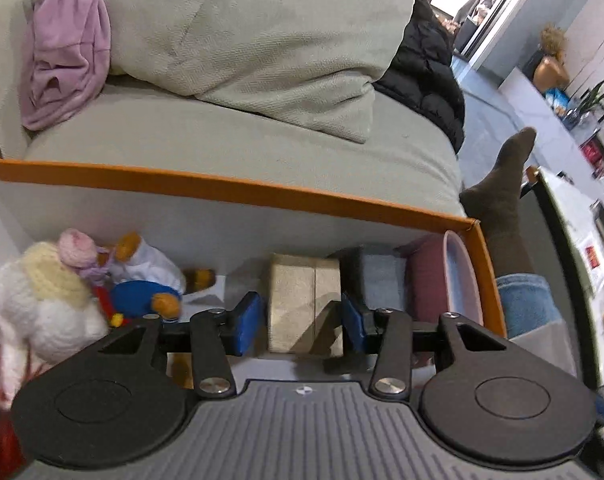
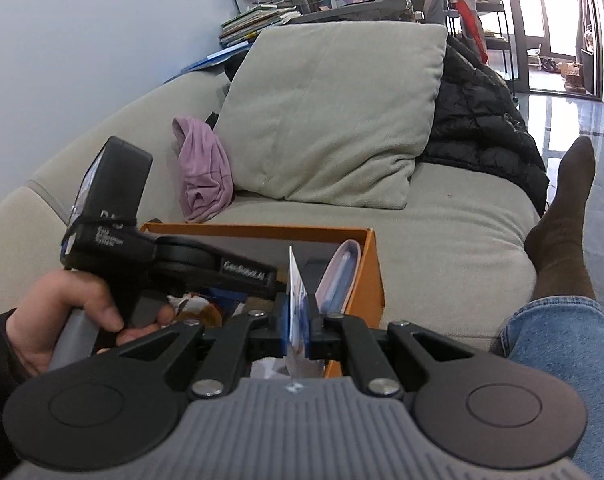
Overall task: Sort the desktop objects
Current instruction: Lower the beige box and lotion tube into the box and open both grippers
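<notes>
An orange-rimmed box [image 1: 262,192] holds stuffed toys [image 1: 46,300], a tan box [image 1: 302,300], a grey box [image 1: 375,276] and a pink case [image 1: 457,276]. My left gripper [image 1: 302,320] is open inside the orange-rimmed box, its blue pads [image 1: 246,324] either side of the tan box, not pressing it. My right gripper [image 2: 300,316] is shut on a thin white-and-blue card [image 2: 296,300], held upright over the box's near right corner [image 2: 371,280]. The left gripper's body [image 2: 162,260] shows in the right wrist view, hiding much of the box's inside.
The box sits against a grey sofa [image 1: 262,148] with a cushion [image 2: 333,120], a lilac garment [image 1: 62,48] and a black jacket [image 2: 485,120]. A leg in jeans and a brown sock [image 2: 561,220] lies to the right. A white table edge [image 1: 573,240] is far right.
</notes>
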Demonstrator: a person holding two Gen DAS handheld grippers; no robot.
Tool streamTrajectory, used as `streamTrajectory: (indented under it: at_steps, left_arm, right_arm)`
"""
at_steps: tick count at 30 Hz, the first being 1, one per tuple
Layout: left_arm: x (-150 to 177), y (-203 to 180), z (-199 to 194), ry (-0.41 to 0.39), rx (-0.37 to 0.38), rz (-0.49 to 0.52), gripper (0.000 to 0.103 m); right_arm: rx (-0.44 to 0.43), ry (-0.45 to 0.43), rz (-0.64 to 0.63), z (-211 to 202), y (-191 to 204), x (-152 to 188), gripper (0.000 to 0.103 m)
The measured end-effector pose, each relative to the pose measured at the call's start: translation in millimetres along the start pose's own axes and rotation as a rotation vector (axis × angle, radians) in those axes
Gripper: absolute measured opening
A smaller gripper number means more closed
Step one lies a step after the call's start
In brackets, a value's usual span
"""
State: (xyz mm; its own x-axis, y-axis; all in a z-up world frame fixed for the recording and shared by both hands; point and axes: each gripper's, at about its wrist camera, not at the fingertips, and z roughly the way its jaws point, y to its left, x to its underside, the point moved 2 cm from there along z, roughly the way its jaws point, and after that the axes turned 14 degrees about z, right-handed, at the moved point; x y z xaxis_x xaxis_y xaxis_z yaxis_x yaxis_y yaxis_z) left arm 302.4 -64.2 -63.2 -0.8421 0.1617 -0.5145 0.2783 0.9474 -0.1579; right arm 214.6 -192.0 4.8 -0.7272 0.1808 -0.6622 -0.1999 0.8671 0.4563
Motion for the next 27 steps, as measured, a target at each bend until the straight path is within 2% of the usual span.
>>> streamTrajectory:
  at_steps: [5,10,17,21,27]
  left_arm:
    - [-2,7,-13,-0.025,0.046,-0.039,0.051]
    - [-3,13,-53,-0.094,-0.011,-0.009,0.051]
    - [3,32,-92,-0.168,-0.142,-0.008,0.051]
    - [13,43,-98,-0.169,-0.134,-0.03,0.051]
    - [23,48,-101,-0.171,-0.128,-0.025,0.051]
  right_arm:
    - [-0.009,0.016,-0.009,-1,5,1,0.007]
    - [-0.082,0.038,0.005,2,21,-4,0.007]
    - [-0.127,0.041,0.064,40,50,-24,0.007]
    - [-0.08,0.044,0.047,68,65,-31,0.007]
    - [0.12,0.009,-0.071,97,83,-22,0.007]
